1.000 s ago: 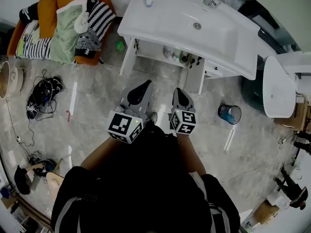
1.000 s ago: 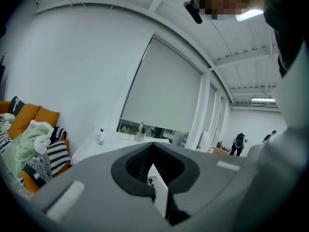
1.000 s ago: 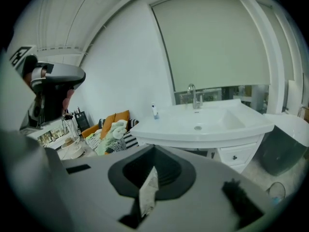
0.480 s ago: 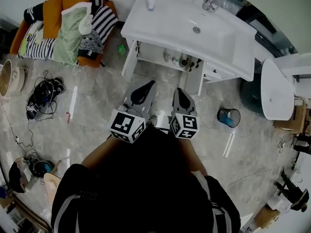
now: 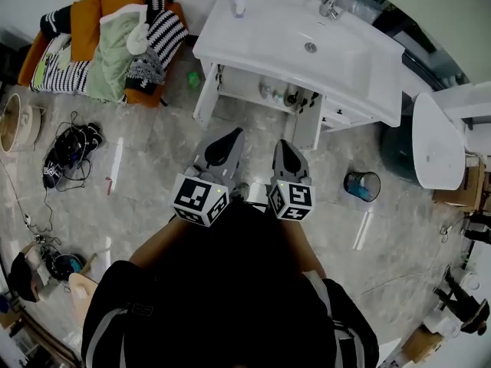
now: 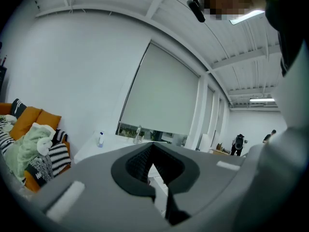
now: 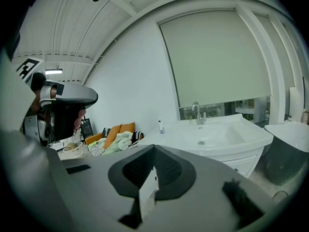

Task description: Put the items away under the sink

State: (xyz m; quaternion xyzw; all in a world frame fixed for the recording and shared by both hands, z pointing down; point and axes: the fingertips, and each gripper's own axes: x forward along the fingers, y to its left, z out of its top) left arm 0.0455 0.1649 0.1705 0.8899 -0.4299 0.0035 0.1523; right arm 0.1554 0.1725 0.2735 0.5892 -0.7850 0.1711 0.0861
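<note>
You are standing on the grey tiled floor facing the white sink, holding both grippers out in front of you, side by side and well short of the cabinet. The left gripper is pointing toward the cabinet's left leg; its fingers are pressing together at the tips, with nothing between them. The right gripper is sitting just beside it, aiming at the middle of the cabinet, and its fingers are likewise pressing together and carrying nothing.

A small white bottle is standing upright on the counter at the sink's left end, well apart from the faucet at the back of the basin. Below the basin the open shelf is showing, and a few small containers are sitting in a row on it; they are too small to tell apart. A small green item is lying on the floor just left of the cabinet's left leg.

Off to your left, a pile of striped, green and orange fabric is resting against the wall, with a tangle of dark cables lying on the floor nearer to you. A blue bin is standing on the floor to your right.
</note>
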